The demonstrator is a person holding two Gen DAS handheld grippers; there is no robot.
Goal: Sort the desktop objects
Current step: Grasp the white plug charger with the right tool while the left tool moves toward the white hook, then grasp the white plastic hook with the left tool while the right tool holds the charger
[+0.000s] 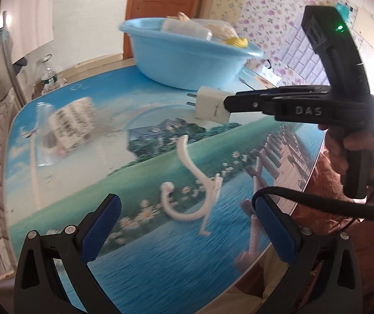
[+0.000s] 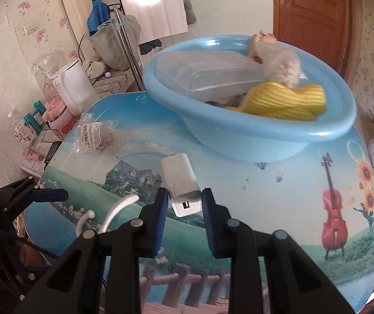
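Tabletop [image 2: 278, 188], scenic print: blue basin [image 2: 252, 141] far, collecting sorted items. Right gripper [image 2: 184, 204] jaws clamped on white charger [image 2: 180, 175], seemingly basin-bound. Left gripper [image 1: 187, 225] jaws wide, empty, above white hook [image 1: 194, 183].

My counter [image 2: 278, 198] is a glossy top printed with a lake, a house, a cello and sunflowers. A blue basin [image 2: 252, 141] sits at its far edge. A clear packet [image 2: 92, 136] lies near the far left corner, and a white hook [image 1: 194, 191] lies near the left edge.
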